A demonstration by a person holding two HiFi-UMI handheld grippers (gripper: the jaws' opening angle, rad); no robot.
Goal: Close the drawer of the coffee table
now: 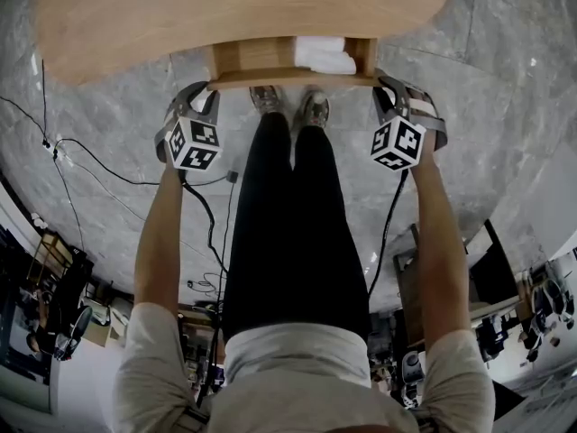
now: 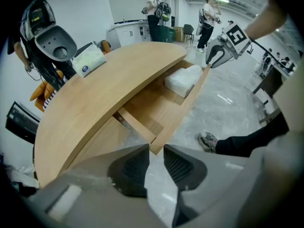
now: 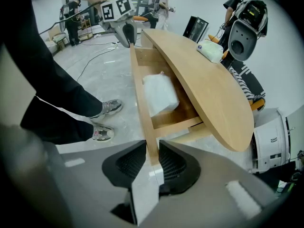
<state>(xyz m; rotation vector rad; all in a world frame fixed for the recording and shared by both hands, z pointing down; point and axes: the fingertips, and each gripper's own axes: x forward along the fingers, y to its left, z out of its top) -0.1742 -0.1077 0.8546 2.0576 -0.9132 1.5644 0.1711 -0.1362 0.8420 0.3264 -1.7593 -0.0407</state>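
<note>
The oval wooden coffee table (image 1: 225, 16) has its drawer pulled out toward me. A white soft pack (image 1: 325, 54) lies inside the drawer. My left gripper (image 1: 200, 93) is at the left end of the drawer front (image 1: 288, 79). In the left gripper view its jaws (image 2: 155, 156) pinch the corner of that board (image 2: 185, 103) at the tips. My right gripper (image 1: 394, 93) is at the right end. There the drawer front (image 3: 140, 89) runs between the pads, and the gripper (image 3: 152, 158) is shut on it.
My legs and shoes (image 1: 288, 106) stand on the grey marble floor right in front of the drawer. Cables (image 1: 90, 165) trail across the floor at the left. A tissue pack (image 2: 88, 61) rests on the table top. People and equipment stand beyond the table.
</note>
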